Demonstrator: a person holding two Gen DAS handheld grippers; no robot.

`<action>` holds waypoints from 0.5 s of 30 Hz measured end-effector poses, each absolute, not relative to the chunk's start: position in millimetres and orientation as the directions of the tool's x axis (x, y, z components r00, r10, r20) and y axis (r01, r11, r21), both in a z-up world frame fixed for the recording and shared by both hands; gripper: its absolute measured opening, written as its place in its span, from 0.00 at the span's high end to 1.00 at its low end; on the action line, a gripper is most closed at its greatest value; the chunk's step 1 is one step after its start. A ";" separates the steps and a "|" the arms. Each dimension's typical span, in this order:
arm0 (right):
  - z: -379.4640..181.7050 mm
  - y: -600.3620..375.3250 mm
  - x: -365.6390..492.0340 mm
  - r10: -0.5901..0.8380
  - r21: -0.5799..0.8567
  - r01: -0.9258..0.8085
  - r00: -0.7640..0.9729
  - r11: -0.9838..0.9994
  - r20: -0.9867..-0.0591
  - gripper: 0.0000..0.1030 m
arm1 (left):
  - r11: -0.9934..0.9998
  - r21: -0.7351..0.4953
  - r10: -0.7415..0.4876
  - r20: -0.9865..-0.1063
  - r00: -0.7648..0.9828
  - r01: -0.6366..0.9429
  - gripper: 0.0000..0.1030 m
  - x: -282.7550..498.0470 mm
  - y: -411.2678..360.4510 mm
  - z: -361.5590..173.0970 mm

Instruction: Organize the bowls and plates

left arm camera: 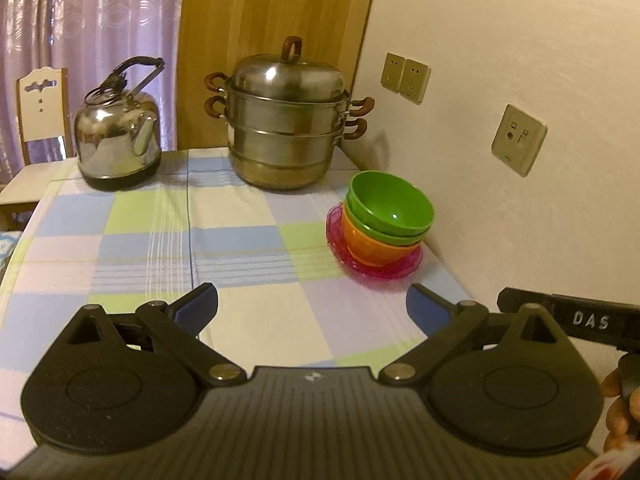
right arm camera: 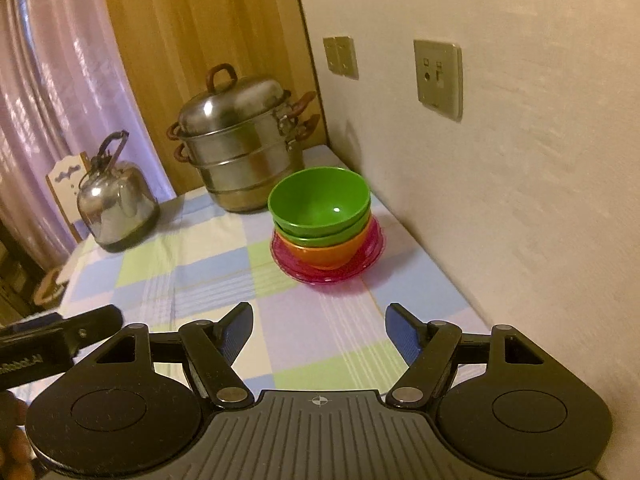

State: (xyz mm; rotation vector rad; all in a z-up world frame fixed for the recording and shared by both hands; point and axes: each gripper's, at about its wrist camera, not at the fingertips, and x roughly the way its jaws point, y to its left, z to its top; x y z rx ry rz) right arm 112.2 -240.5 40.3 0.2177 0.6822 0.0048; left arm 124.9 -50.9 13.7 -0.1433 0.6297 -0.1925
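Plastic is what the bowls and plates look like, shiny and bright, so they are probably light, stiff and a bit slippery, not the kind that breaks easily. Two green bowls [right arm camera: 319,200] are sitting one inside the other on top of an orange bowl [right arm camera: 328,252], and all three are resting on a stack of pink see-through plates [right arm camera: 372,246]. The pile is sitting a little right of the middle in both views, close to the wall [right arm camera: 520,200] on the checked tablecloth [right arm camera: 208,264].

Both tongs are standing open and holding nothing. The left gripper [left arm camera: 312,306] is showing at the bottom of the left view, and the right gripper [right arm camera: 319,330] at the bottom of the right view, both well apart from the pile.

A good place to pinch looks like the rim of the top green bowl, one finger inside and one outside. The smooth sides could slide out. The plates are thin and flat, so their edge looks like the only place to grab.

A steel steamer pot [left arm camera: 286,120] and a kettle [left arm camera: 118,136] are sitting behind, higher in the frame.
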 end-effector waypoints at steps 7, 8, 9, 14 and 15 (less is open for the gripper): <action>27.3 -234.1 82.2 0.069 0.176 0.057 0.769 0.983 -0.635 0.29 | 0.973 -0.188 -0.218 -0.587 0.780 0.131 0.03 100.4 -49.6 6.7; 26.2 -234.6 77.7 0.064 0.176 0.063 0.772 0.982 -0.633 0.29 | 0.974 -0.186 -0.216 -0.592 0.776 0.129 0.03 97.6 -50.3 5.6; 24.8 -235.1 73.1 0.059 0.177 0.070 0.774 0.982 -0.631 0.29 | 0.975 -0.185 -0.213 -0.596 0.774 0.126 0.03 95.0 -51.4 4.2; 20.9 -242.0 52.4 0.041 0.189 0.103 0.773 0.976 -0.633 0.29 | 0.981 -0.152 -0.191 -0.613 0.767 0.123 0.03 80.6 -57.4 -3.8; 20.8 -242.9 48.9 0.040 0.190 0.105 0.772 0.976 -0.635 0.29 | 0.981 -0.155 -0.191 -0.620 0.761 0.120 0.03 77.7 -57.8 -5.7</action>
